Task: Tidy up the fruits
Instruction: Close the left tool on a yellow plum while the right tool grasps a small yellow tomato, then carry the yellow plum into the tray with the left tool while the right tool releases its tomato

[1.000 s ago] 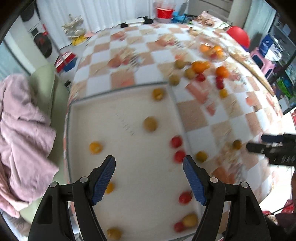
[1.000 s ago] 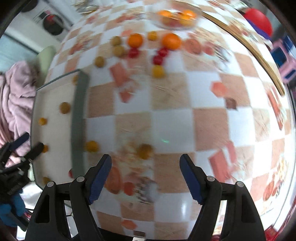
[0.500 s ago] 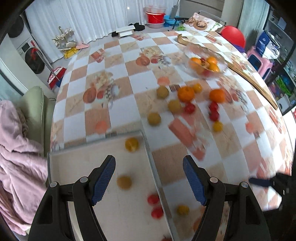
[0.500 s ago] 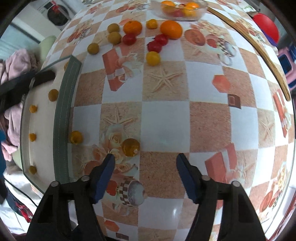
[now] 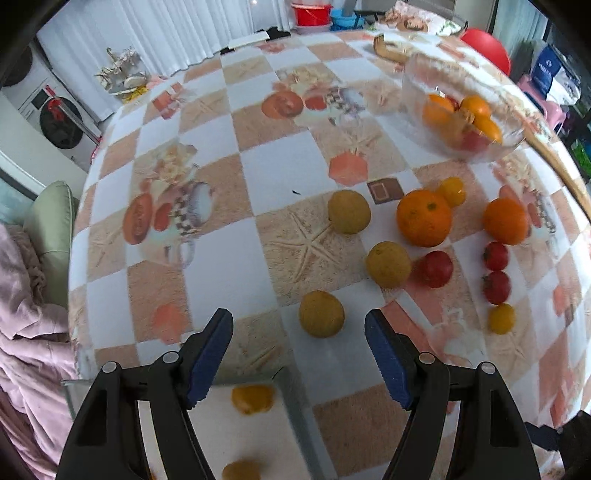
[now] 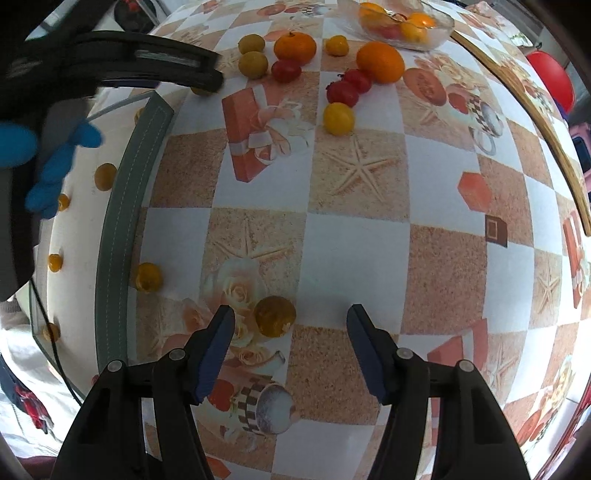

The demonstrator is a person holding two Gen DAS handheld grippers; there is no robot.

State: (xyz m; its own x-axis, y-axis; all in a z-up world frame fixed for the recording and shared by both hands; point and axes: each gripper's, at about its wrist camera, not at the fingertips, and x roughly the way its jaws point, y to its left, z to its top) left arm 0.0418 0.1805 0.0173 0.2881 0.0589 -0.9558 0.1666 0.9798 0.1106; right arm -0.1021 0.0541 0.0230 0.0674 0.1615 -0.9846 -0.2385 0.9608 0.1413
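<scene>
My left gripper (image 5: 298, 332) is open and empty, with a yellow-green fruit (image 5: 321, 314) on the tablecloth between its fingertips. Beyond it lie more yellow fruits, two oranges (image 5: 424, 218) and small red tomatoes (image 5: 436, 268). My right gripper (image 6: 291, 320) is open and empty, with a dark yellow fruit (image 6: 275, 316) just inside its left finger. A white tray (image 6: 118, 206) with several small fruits lies at the left; its corner shows in the left wrist view (image 5: 291, 402). Another yellow fruit (image 6: 148, 277) sits beside the tray's rim.
A glass bowl (image 5: 461, 122) with oranges and a tomato stands at the far right; it also shows in the right wrist view (image 6: 402, 26). A pink blanket (image 5: 26, 332) on a green chair is left of the table. The left gripper's arm (image 6: 110, 59) crosses the upper left.
My left gripper has moved forward from over the tray to the loose fruits on the tablecloth. My right gripper has moved closer to the dark yellow fruit. Both stayed open.
</scene>
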